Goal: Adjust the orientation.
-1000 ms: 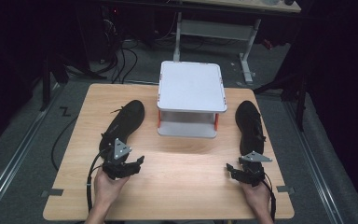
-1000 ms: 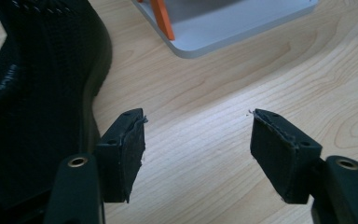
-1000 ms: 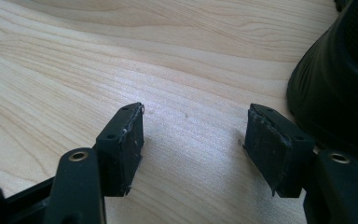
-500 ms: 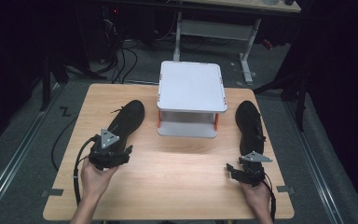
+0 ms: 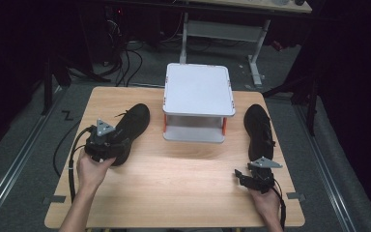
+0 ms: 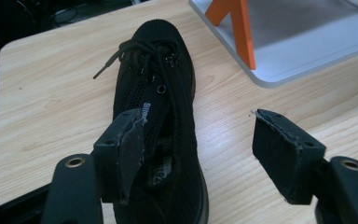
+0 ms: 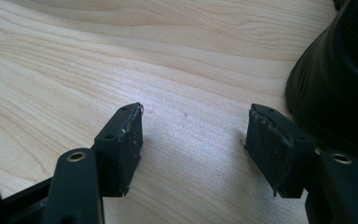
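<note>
Left tool (image 5: 107,145) is held released over the heel of the left shoe (image 5: 128,129), left of the white stand (image 5: 198,89). Shoe's long axis runs straight ahead of the tool, toe away; one pad (image 6: 129,149) over the collar, nothing gripped.

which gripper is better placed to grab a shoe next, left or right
Left, probably. The left gripper hangs over the heel of the left shoe, jaws open with one above its opening. The right gripper sits on bare table, its jaws open beside the right shoe, not around it.
</note>
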Demonstrator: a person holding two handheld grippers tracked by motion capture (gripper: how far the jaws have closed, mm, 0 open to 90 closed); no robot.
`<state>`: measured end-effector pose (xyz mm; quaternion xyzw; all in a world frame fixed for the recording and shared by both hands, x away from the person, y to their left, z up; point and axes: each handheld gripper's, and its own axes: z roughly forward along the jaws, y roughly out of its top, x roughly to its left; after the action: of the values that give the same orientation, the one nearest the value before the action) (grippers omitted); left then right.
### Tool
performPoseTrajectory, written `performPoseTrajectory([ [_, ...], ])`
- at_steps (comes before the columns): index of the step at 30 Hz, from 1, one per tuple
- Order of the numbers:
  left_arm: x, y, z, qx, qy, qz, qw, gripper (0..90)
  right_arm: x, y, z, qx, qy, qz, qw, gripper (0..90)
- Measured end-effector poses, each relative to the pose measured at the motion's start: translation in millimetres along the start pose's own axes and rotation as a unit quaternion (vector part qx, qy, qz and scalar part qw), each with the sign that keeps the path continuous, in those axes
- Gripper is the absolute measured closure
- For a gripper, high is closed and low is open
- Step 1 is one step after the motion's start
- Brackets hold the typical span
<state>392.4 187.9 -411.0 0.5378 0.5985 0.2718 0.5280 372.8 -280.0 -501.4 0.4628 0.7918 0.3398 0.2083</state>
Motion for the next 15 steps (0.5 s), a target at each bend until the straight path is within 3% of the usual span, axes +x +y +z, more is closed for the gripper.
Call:
performPoseTrajectory([
  [9,5.9,-10.9,22.2,0.029,-0.003,0.006,0.9996,43.2,0.1,0.0,0.0,0.0,0.0,-0.001,1.0,36.1],
  [11,6.1,-13.9,26.9,0.029,-0.002,0.015,0.9995,43.8,0.1,-0.1,0.0,0.0,0.0,-0.001,1.0,36.1],
  [15,7.4,-16.3,33.9,0.032,-0.003,0.015,0.9993,46.6,0.1,-0.1,0.0,0.0,0.0,-0.001,1.0,36.0],
])
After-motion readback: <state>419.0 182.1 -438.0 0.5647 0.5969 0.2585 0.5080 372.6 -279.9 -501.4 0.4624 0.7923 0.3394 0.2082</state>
